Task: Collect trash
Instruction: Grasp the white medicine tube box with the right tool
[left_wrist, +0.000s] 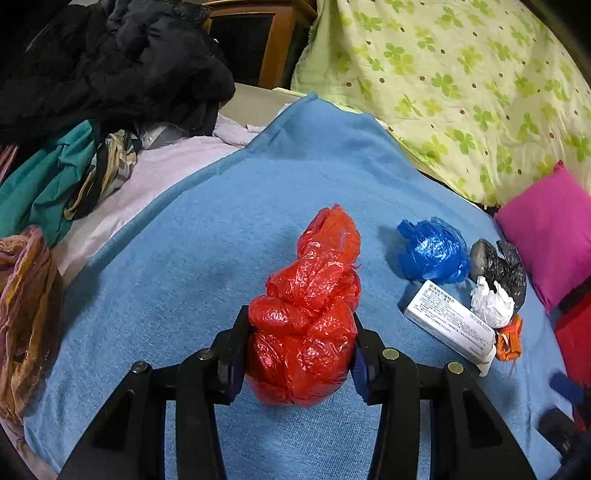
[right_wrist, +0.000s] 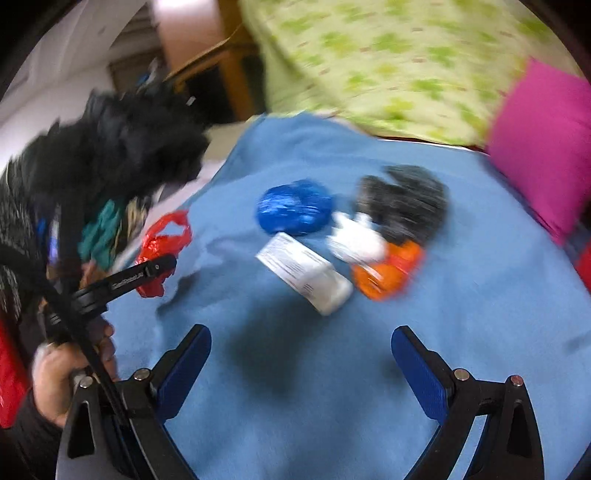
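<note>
My left tongs (left_wrist: 301, 354) clamped on red plastic bag (left_wrist: 310, 314), my right tongs (right_wrist: 301, 365) gaping empty, white box (right_wrist: 306, 277) just ahead, blue bag (right_wrist: 293, 206) beyond.

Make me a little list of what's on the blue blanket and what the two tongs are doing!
surface: blue blanket
left tongs: shut on the red plastic bag
right tongs: open, nothing between them
trash lying loose: blue bag, black bag, white crumpled paper, white box, orange wrapper
how it lies: bunched together to the right of the red plastic bag
nearby: pink pillow, green clover quilt, pile of clothes
</note>
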